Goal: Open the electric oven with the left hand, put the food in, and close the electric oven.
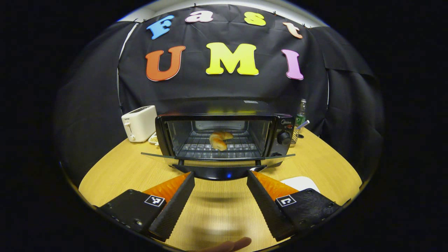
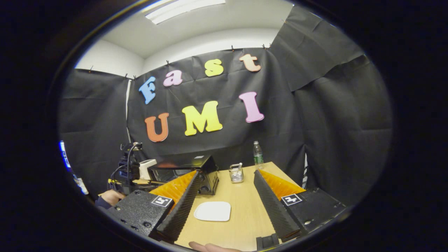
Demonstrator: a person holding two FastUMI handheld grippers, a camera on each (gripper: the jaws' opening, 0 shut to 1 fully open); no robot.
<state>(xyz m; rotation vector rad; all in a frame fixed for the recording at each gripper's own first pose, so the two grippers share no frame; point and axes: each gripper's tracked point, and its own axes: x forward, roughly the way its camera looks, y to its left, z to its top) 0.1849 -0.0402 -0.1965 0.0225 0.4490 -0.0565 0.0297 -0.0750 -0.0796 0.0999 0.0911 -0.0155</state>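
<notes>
- The oven (image 1: 224,140) sits ahead on the wooden table (image 1: 217,213), its glass door (image 1: 217,159) folded down flat towards me.
- The food, a croissant (image 1: 219,139), lies on the wire rack inside.
- My left gripper (image 1: 220,196) is spread wide and empty, just before the door's front edge.
- My right gripper (image 2: 225,199) is also wide and empty, over a bare white plate (image 2: 212,211).
- Judging by this, only closing is left: I should get the left gripper under the door and swing it up.

Left gripper (image 1: 220,182) and right gripper (image 2: 225,180), jaws apparently apart
</notes>
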